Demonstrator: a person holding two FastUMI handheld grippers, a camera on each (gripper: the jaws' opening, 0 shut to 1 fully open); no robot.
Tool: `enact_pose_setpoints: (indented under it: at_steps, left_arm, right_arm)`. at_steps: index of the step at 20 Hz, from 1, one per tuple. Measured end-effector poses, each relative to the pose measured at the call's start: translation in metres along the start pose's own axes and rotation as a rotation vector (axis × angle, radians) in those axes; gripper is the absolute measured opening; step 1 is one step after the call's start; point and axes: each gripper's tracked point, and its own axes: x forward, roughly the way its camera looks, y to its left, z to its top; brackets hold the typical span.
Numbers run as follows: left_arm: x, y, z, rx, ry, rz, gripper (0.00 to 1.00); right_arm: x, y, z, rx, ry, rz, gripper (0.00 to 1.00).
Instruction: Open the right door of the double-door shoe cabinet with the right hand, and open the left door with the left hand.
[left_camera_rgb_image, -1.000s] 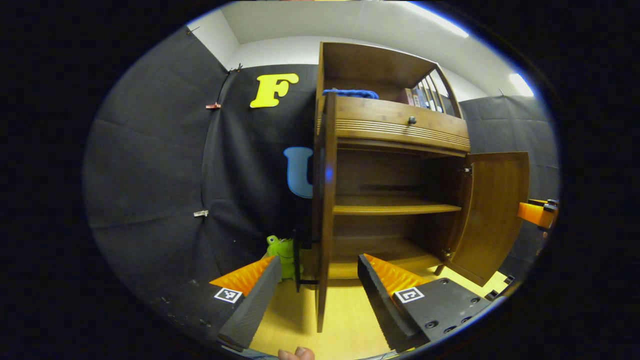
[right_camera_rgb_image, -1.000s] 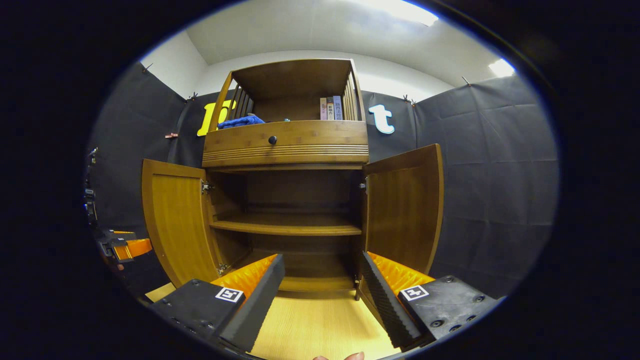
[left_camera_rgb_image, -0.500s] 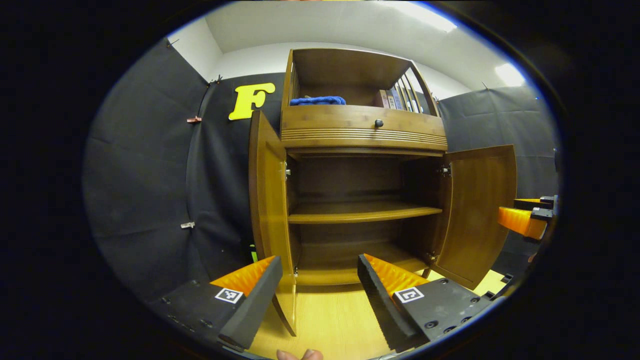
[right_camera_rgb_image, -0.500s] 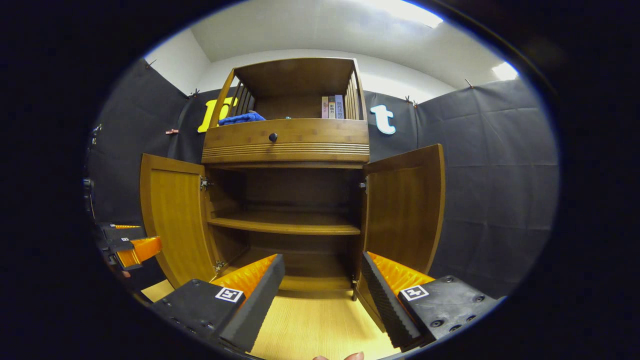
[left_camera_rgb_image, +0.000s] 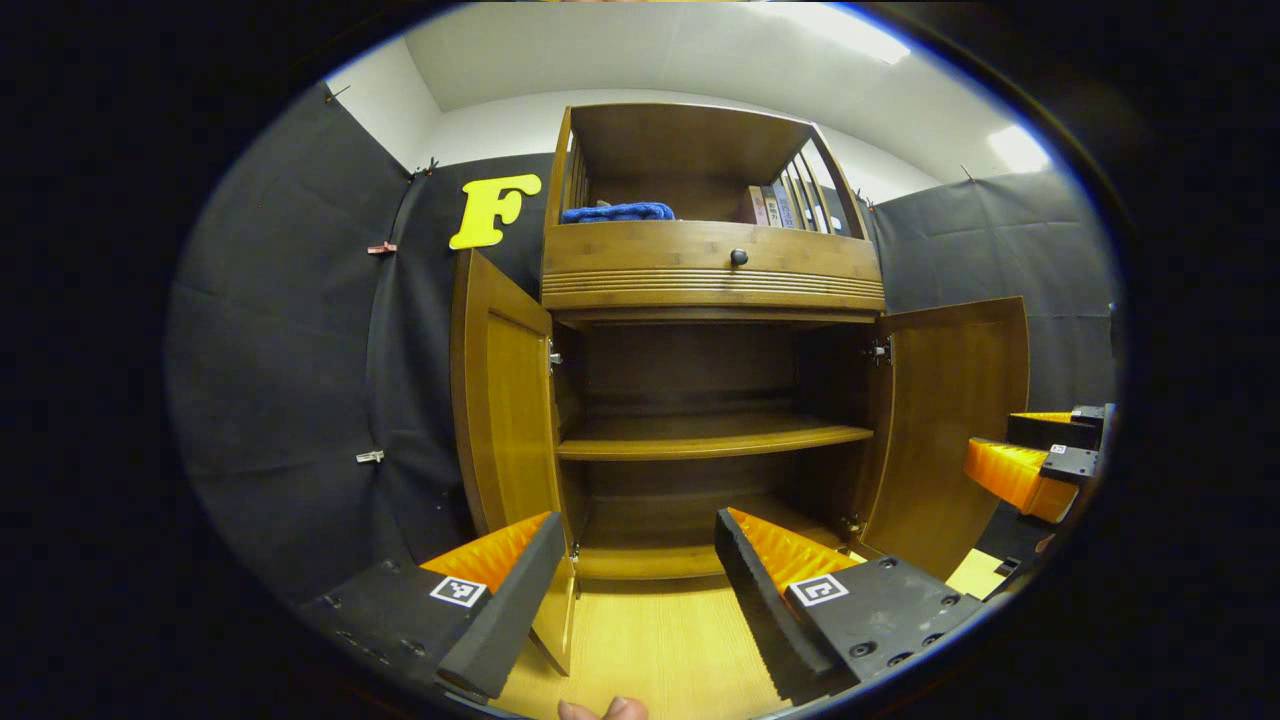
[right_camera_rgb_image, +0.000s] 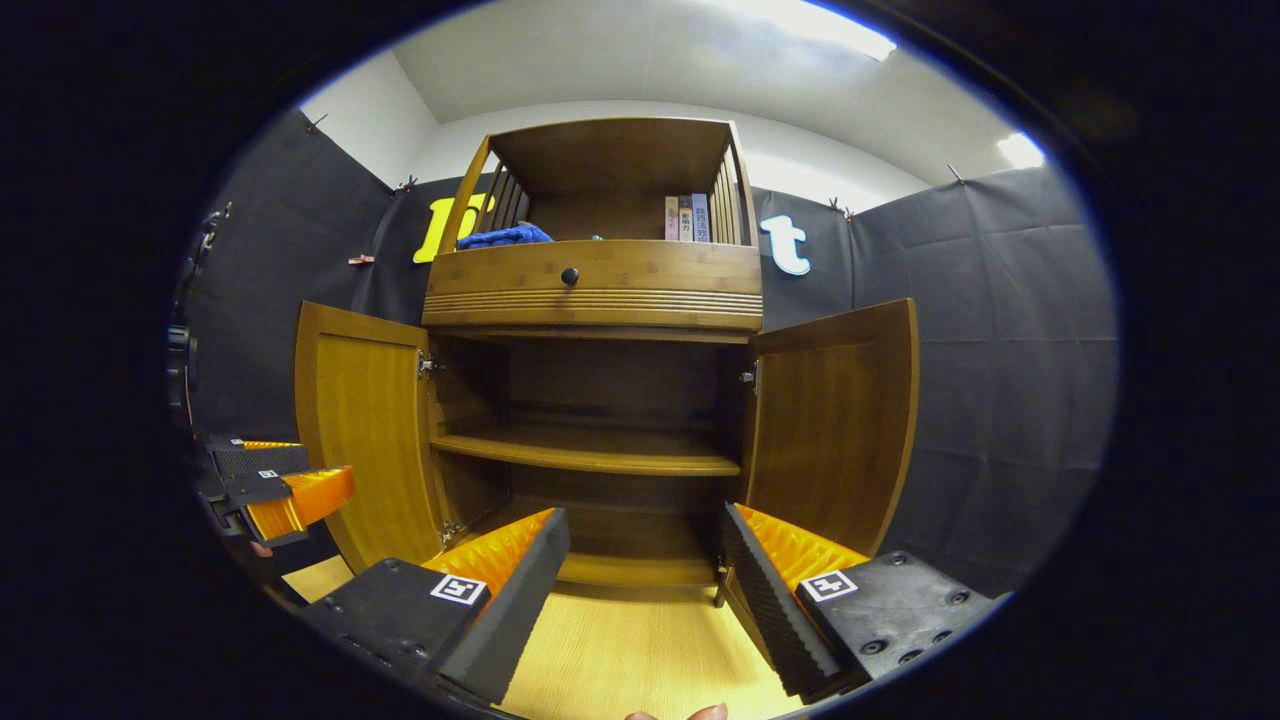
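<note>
**Both cabinet doors stand open as claws hang back**

The double-door shoe cabinet (right_camera_rgb_image: 600, 400) stands against the booth's black wall on a pale wooden floor (right_camera_rgb_image: 640, 650), its lower compartment laid bare with one shelf (right_camera_rgb_image: 590, 455) across the middle. The left door (right_camera_rgb_image: 360, 430) is swung wide on its hinges, and the right door (right_camera_rgb_image: 835, 420) is swung out on the other side; in the left gripper view they appear as the left door (left_camera_rgb_image: 505, 400) and right door (left_camera_rgb_image: 950, 420). Judged from this, both openings look done.

Above the doors sits a drawer (right_camera_rgb_image: 595, 280) with a dark knob (right_camera_rgb_image: 570, 275), and on the top shelf lie a blue cloth (right_camera_rgb_image: 500, 237) and a few books (right_camera_rgb_image: 685, 217).

The right claw (right_camera_rgb_image: 640, 580) faces the open compartment with its fingers spread wide and nothing between them. The left claw (left_camera_rgb_image: 635, 585) is likewise wide apart and empty, its near finger just beside the left door's lower edge. The left claw is also visible at the edge of the right gripper view (right_camera_rgb_image: 275, 490), clear of the door.

The risk now is a stray sideways move: a finger clipping a free-hanging door could knock it partway shut, and the left door sits closest to such a nudge.
</note>
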Motion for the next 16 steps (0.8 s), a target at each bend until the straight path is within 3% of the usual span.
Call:
enact_pose_setpoints:
  at_steps: [16]
  left_arm:
    - [-0.0088, -0.0095, 0.0065, 0.005, -0.006, 0.013, 0.94]
  right_arm:
    - [-0.0043, -0.006, 0.0007, 0.005, 0.004, 0.014, 0.98]
